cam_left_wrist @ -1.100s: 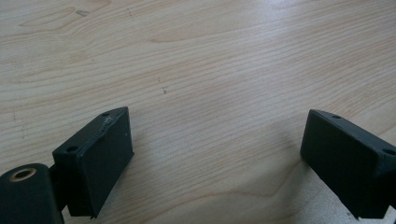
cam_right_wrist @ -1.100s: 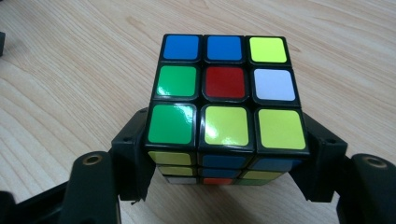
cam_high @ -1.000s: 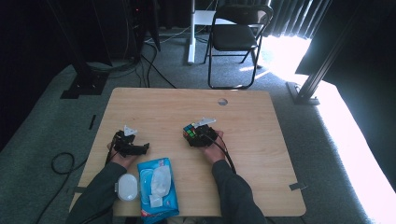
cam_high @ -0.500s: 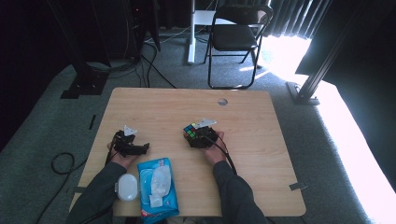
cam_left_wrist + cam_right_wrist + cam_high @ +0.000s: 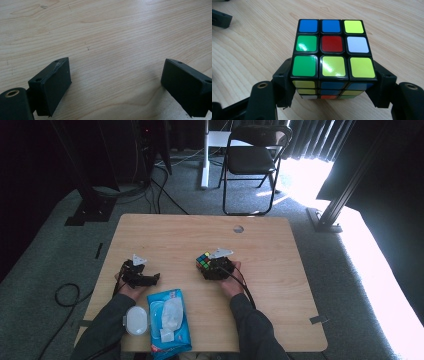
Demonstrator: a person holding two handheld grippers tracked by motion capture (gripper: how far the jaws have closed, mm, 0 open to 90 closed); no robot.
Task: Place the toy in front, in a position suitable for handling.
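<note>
Gripping the scrambled cube [image 5: 332,57] near the surface's [image 5: 280,320] middle, the right gripper [image 5: 216,266] has it secured; the left gripper [image 5: 115,82], jaws apart, holds nothing; no face looks solved.

The cube [image 5: 332,47] shows blue, yellow, green, red and white stickers (black edges between them). Beside it, the wooden table [image 5: 280,270] is pale tan, and the wipes pack [image 5: 169,320] is blue.
</note>
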